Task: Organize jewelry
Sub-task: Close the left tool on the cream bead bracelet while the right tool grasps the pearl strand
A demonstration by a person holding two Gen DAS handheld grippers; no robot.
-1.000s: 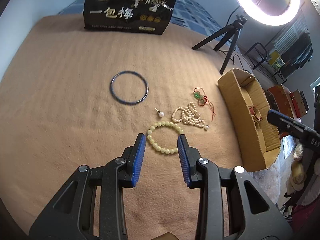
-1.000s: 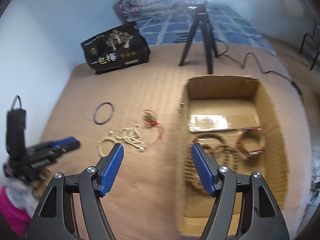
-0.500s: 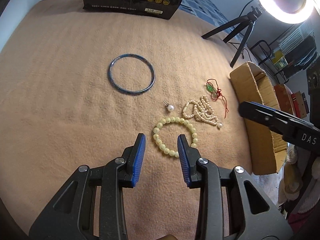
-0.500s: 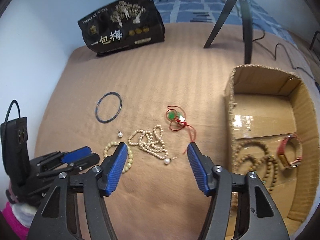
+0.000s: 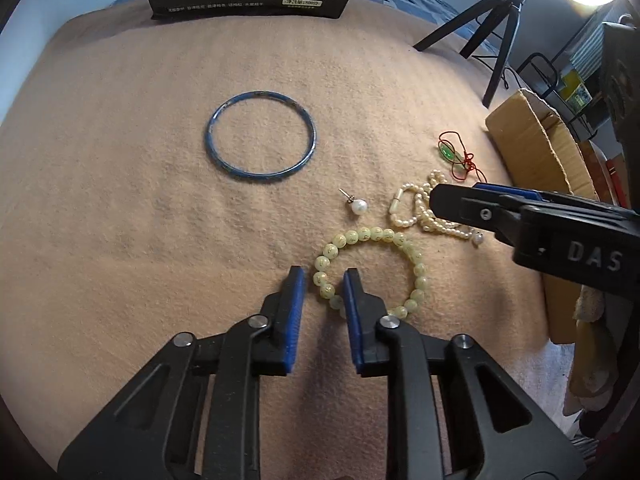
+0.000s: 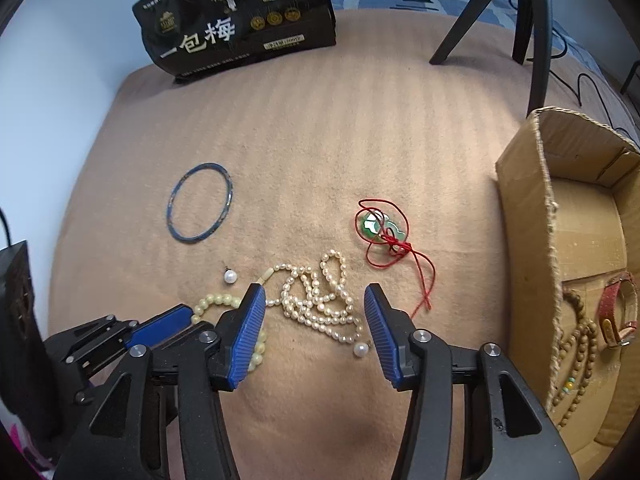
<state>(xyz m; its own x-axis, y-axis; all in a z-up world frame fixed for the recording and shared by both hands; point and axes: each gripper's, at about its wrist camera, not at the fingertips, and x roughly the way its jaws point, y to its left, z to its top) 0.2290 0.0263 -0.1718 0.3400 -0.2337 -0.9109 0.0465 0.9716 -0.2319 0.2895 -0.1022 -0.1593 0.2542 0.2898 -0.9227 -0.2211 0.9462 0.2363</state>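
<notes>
Now, left wrist view: my left gripper (image 5: 323, 280) has jaws narrowly apart, straddling the near-left arc of the yellow bead bracelet (image 5: 370, 272), not yet clamped, on the tan blanket (image 5: 120, 220); blue bangle (image 5: 260, 138) lies well beyond. Right wrist view: my right gripper (image 6: 314, 312) is spread wide over the pearl necklace (image 6: 320, 300), gripping nothing; cardboard box (image 6: 528, 216) at the blanket's right edge.

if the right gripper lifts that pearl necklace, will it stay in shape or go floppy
The pearl necklace will probably go floppy: it lies in loose, overlapping loops. Pinched at one spot, the rest would likely hang and swing. Its smooth round beads might slip between the open right gripper's pads.
</notes>
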